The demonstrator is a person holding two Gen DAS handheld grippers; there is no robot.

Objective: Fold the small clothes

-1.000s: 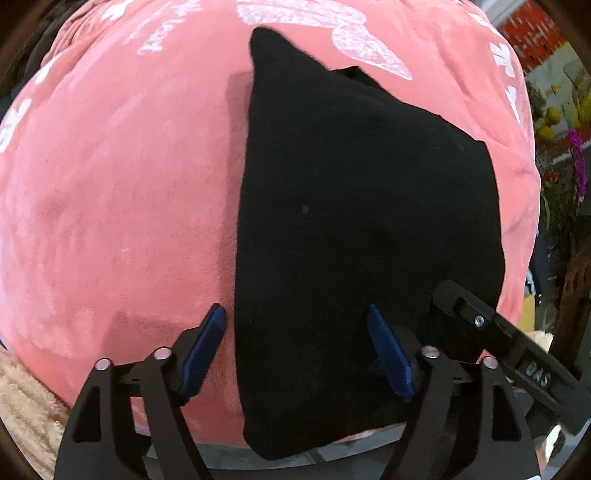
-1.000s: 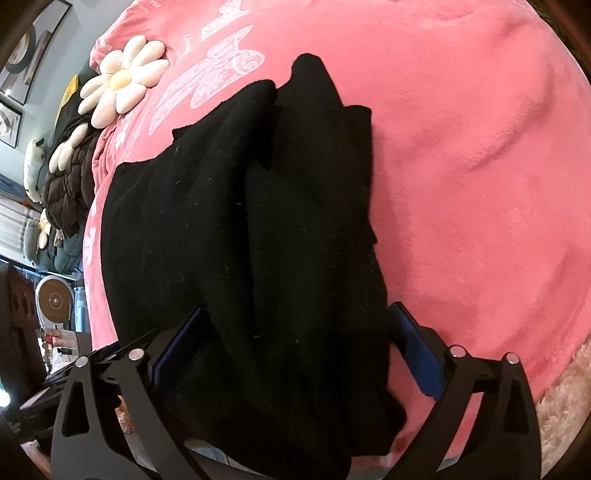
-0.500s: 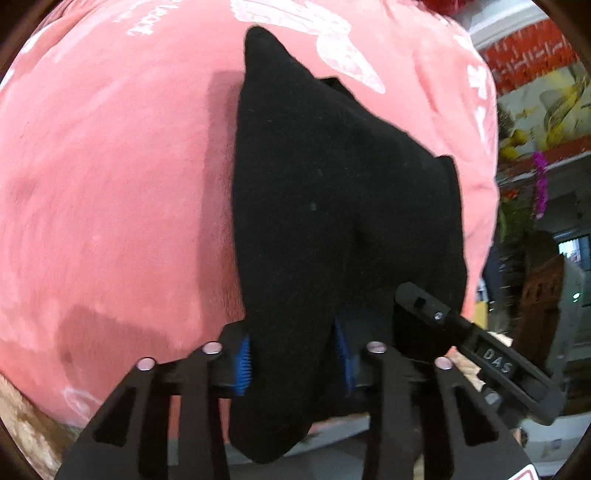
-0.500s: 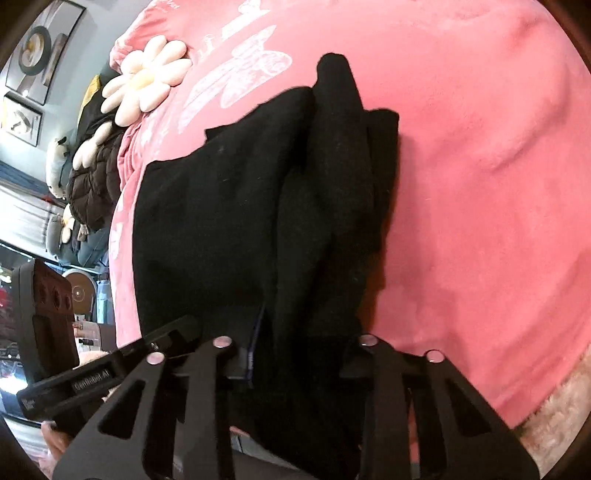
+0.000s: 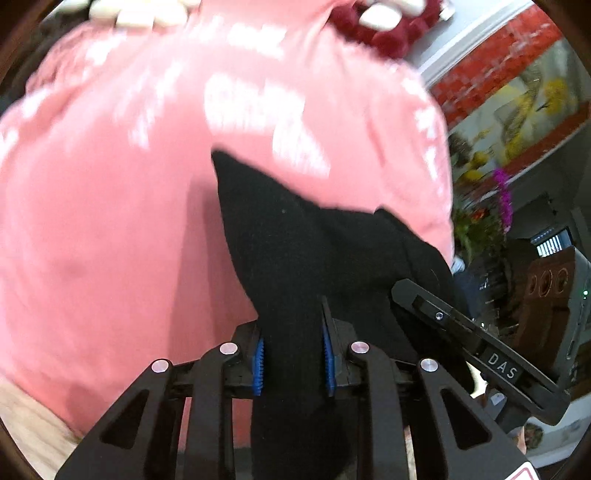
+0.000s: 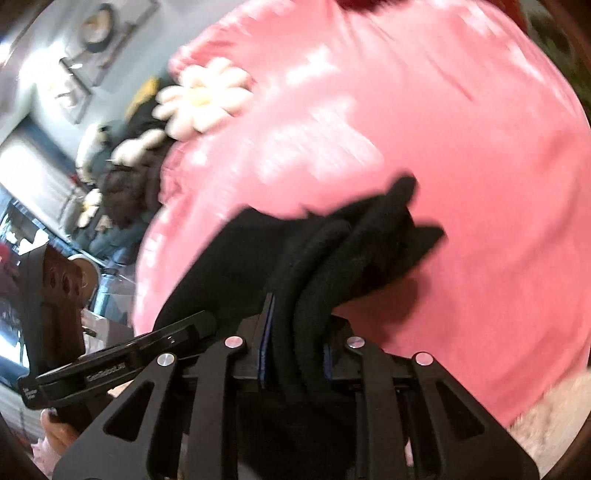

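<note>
A black garment lies partly on a pink plush blanket with white print. My left gripper is shut on the garment's near edge, the cloth bunched between its blue pads. In the right wrist view the same black garment shows in thick folds. My right gripper is shut on those folds. The near part of the garment hangs lifted off the blanket. Each gripper shows at the edge of the other's view.
A daisy-shaped cushion and dark plush cushions lie at the blanket's far left. A beige fuzzy rug borders the blanket. A red cushion is at the far end. Flowers and furniture stand to the right.
Both grippers went from open to shut on the garment's near edge. They have lifted and pulled it back, so the garment looks smaller and the views are blurred with motion.
</note>
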